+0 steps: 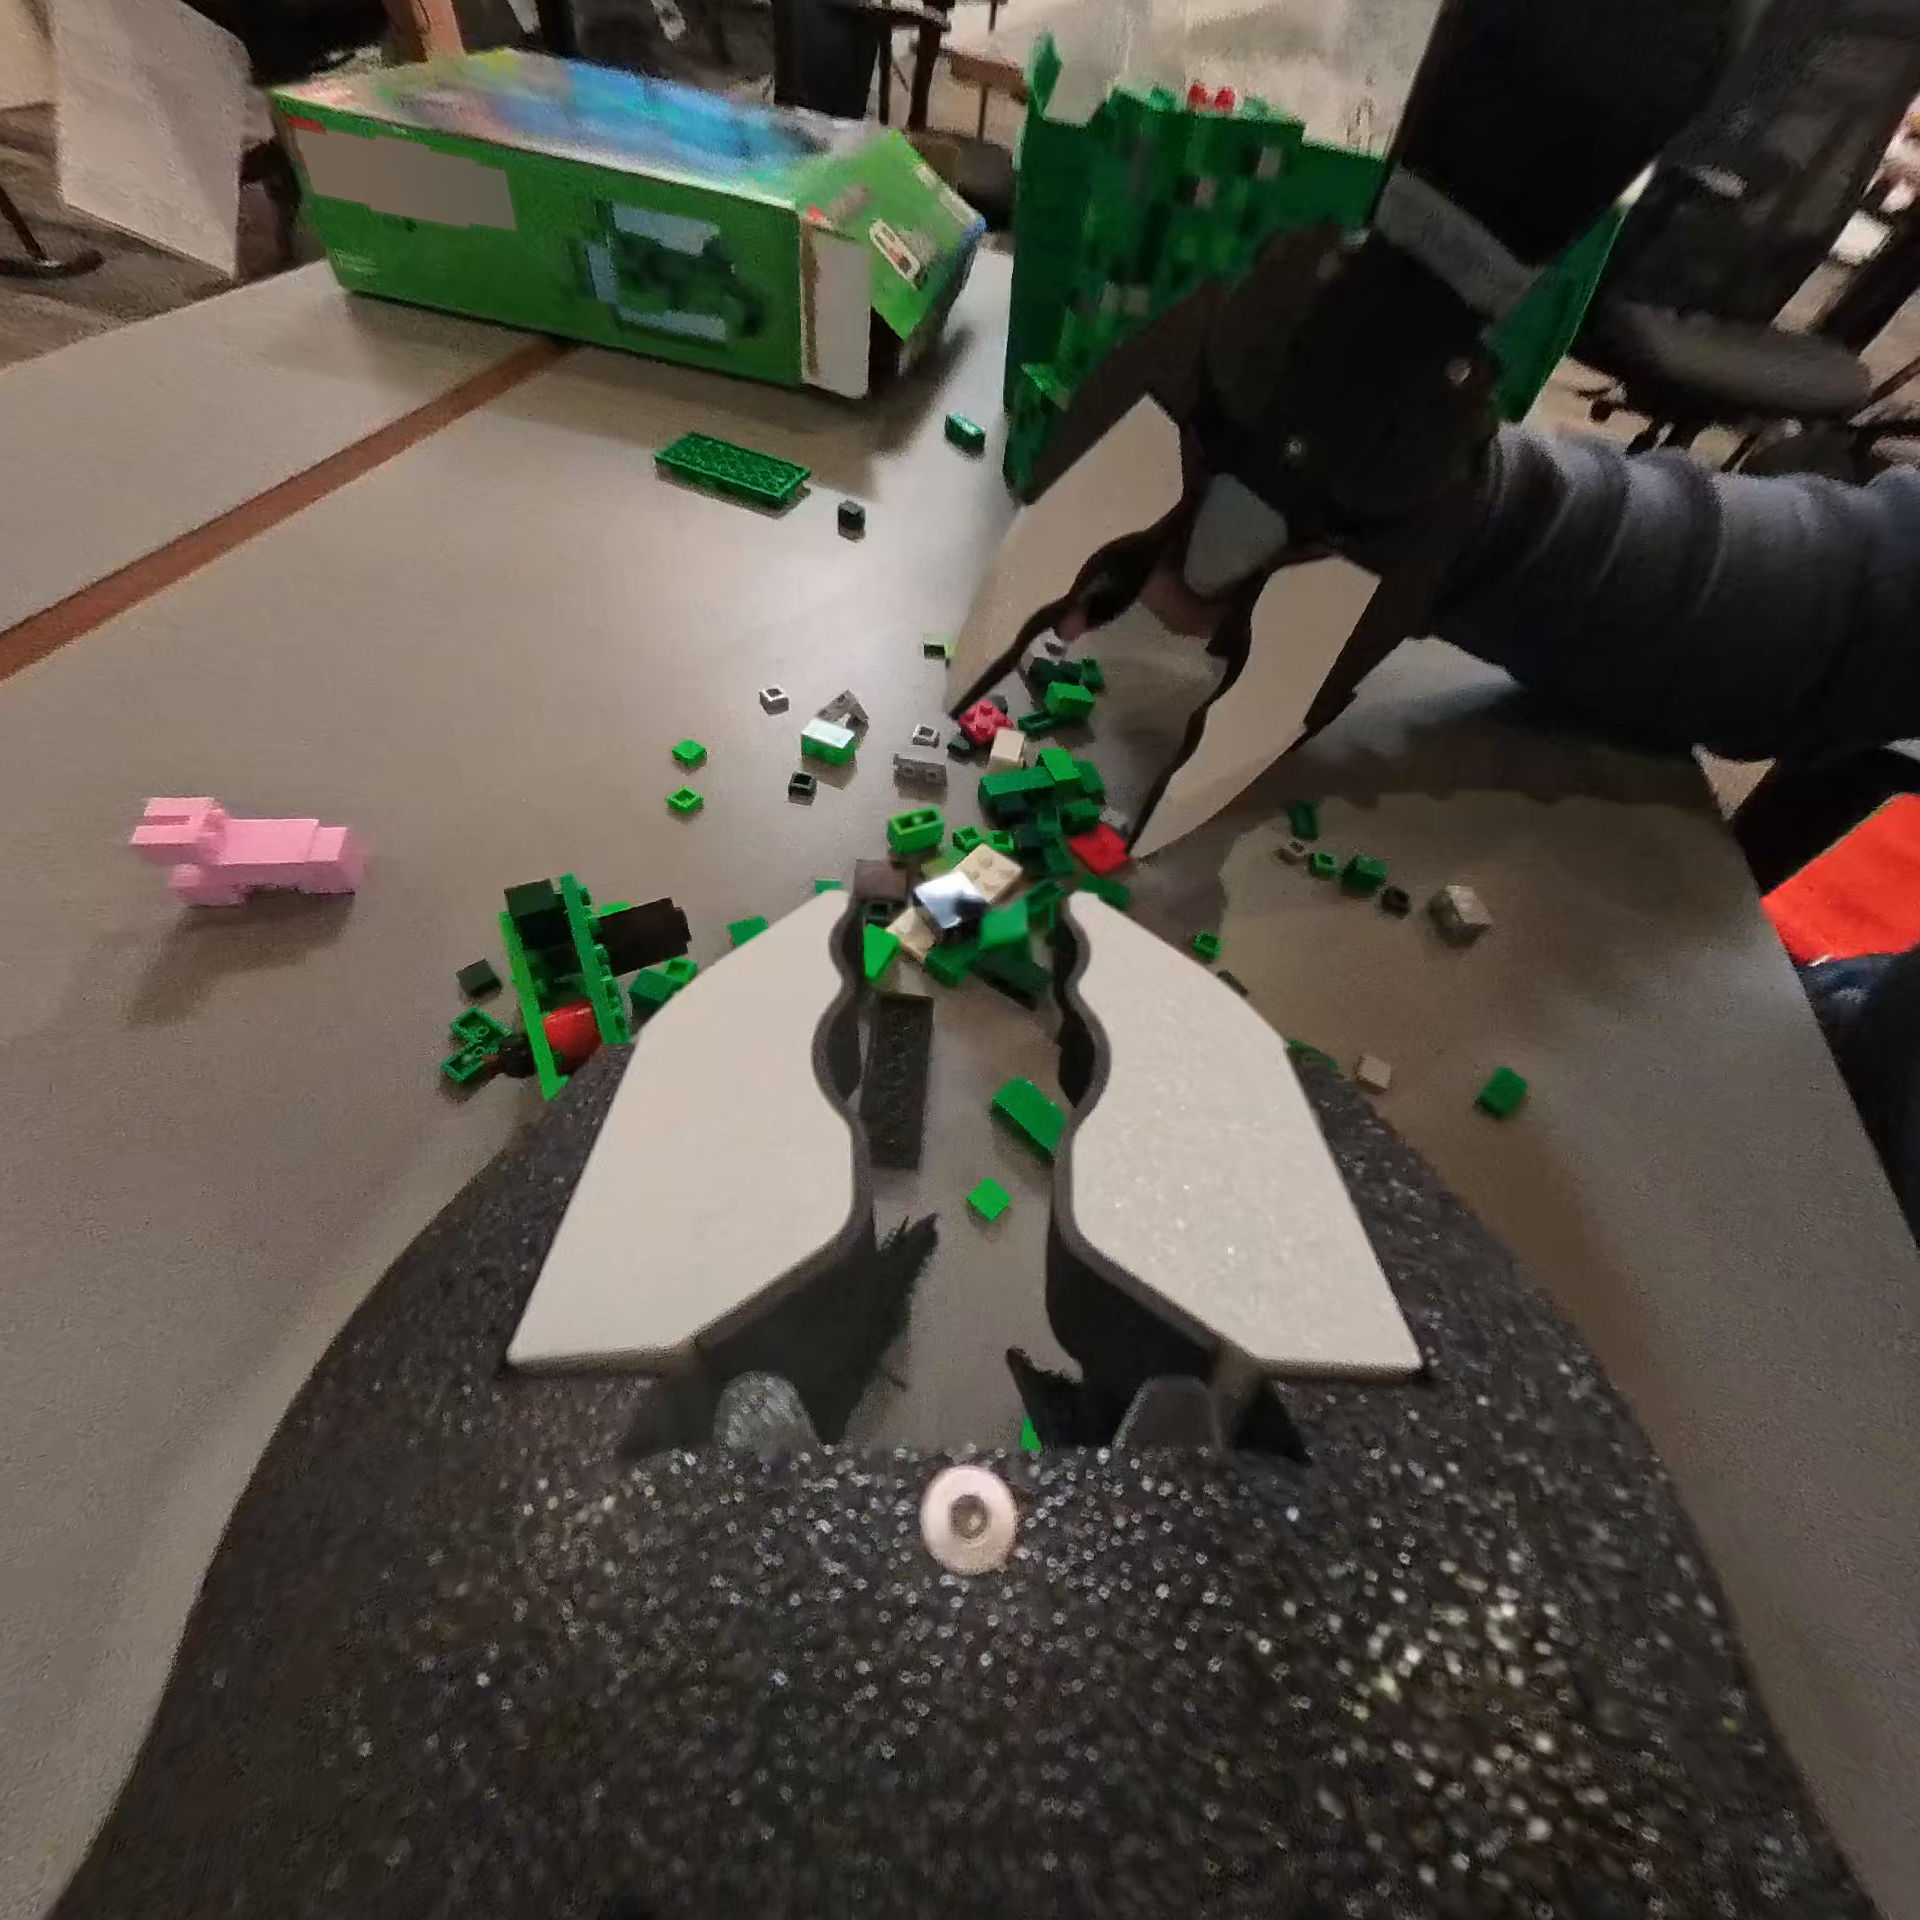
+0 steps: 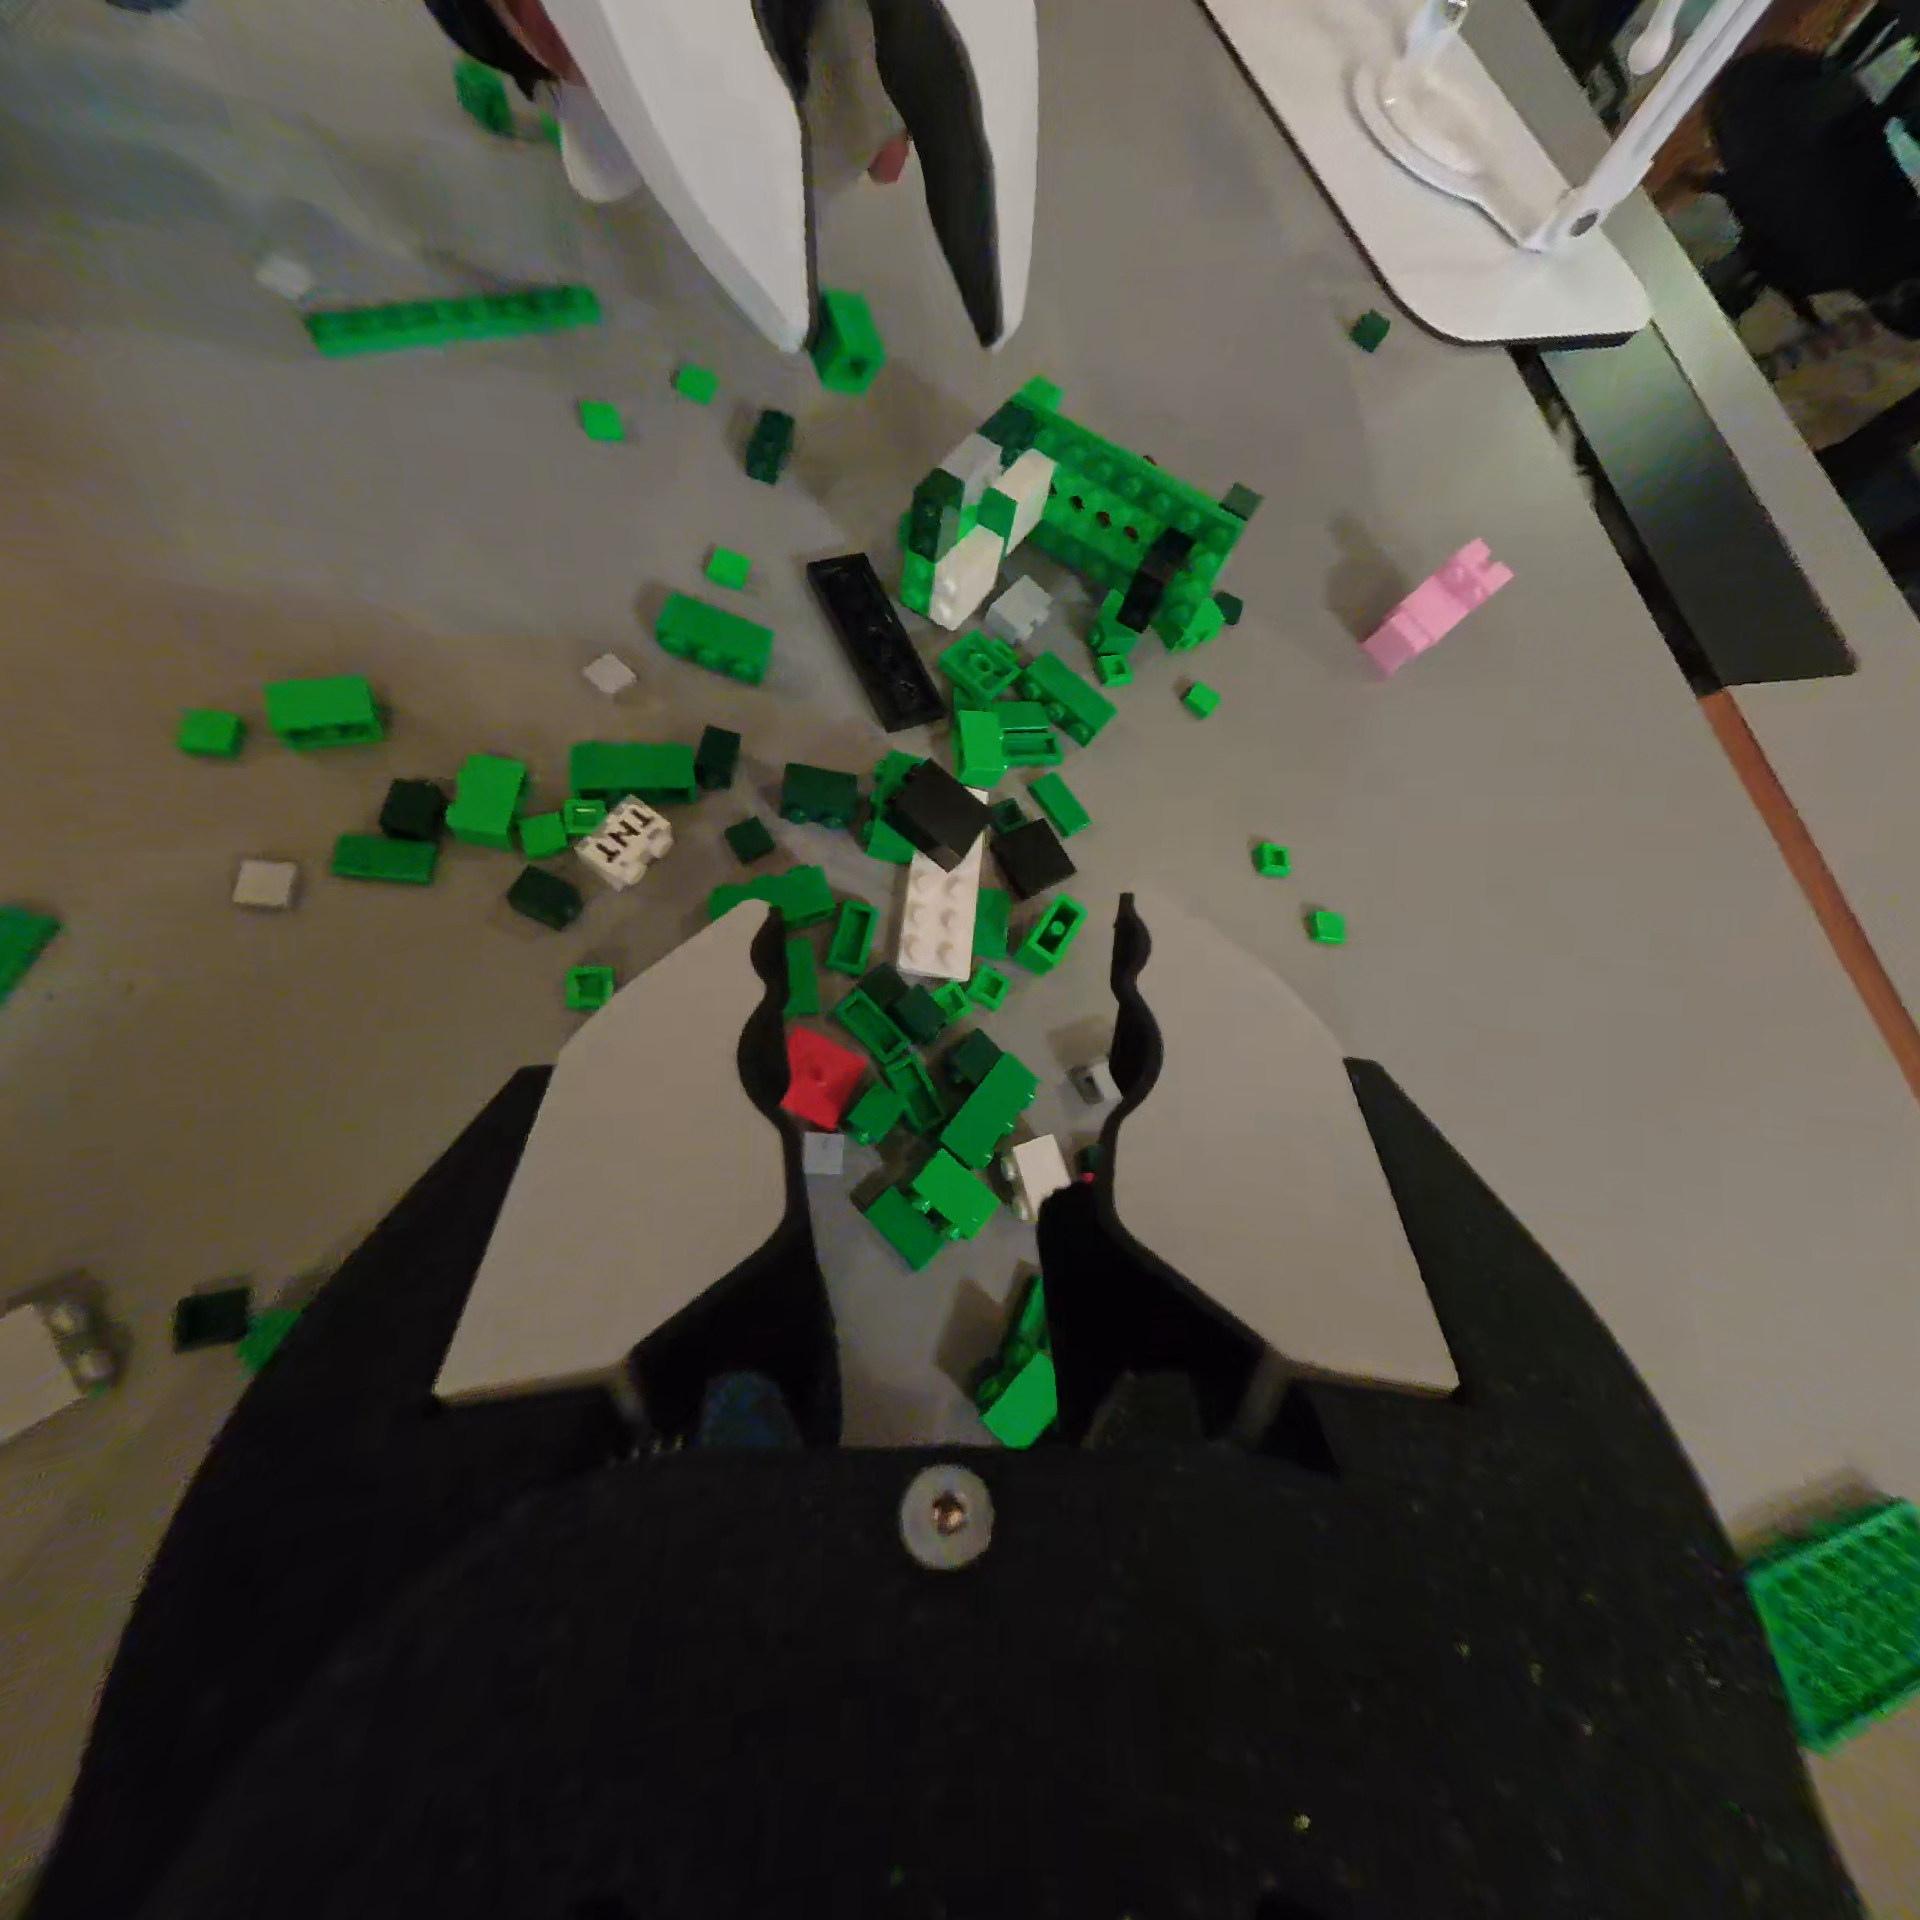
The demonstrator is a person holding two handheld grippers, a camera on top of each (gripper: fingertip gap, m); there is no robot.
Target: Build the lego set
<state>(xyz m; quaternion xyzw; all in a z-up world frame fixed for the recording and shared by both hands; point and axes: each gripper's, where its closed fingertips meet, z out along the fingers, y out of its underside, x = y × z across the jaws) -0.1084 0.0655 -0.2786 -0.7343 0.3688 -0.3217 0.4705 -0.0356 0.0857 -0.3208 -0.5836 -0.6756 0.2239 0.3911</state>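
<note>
Loose green, black, white and red lego bricks lie in a pile (image 1: pixel 1023 821) on the grey table (image 1: pixel 416 644). My left gripper (image 1: pixel 956 914) is open and empty, low at the near side of the pile, with a black plate (image 1: pixel 894 1081) and a green brick (image 1: pixel 1029 1117) on the table between its fingers. My right gripper (image 2: pixel 945 914) is open and empty over the pile (image 2: pixel 935 1049), its fingers either side of a red piece (image 2: pixel 821 1075) and a white plate (image 2: pixel 940 914). A part-built green and white piece (image 2: pixel 1070 509) lies beyond. Each gripper shows in the other's view, facing it (image 1: pixel 1049 779) (image 2: pixel 894 338).
A pink lego pig (image 1: pixel 249 847) (image 2: pixel 1439 608) lies apart from the pile. A green set box (image 1: pixel 623 229) and a tall green build (image 1: pixel 1143 229) stand at the back. A long green plate (image 2: pixel 452 317), a lettered white block (image 2: pixel 623 831) and a white stand base (image 2: pixel 1455 208) are also here. Across from one pair of fingers to the other is roughly 9 cm. From my right tips it is roughly 4 cm to the red piece (image 2: pixel 821 1075); from my left, 12 cm. The left camera catches it too, in the left wrist view (image 1: pixel 1093 845).
</note>
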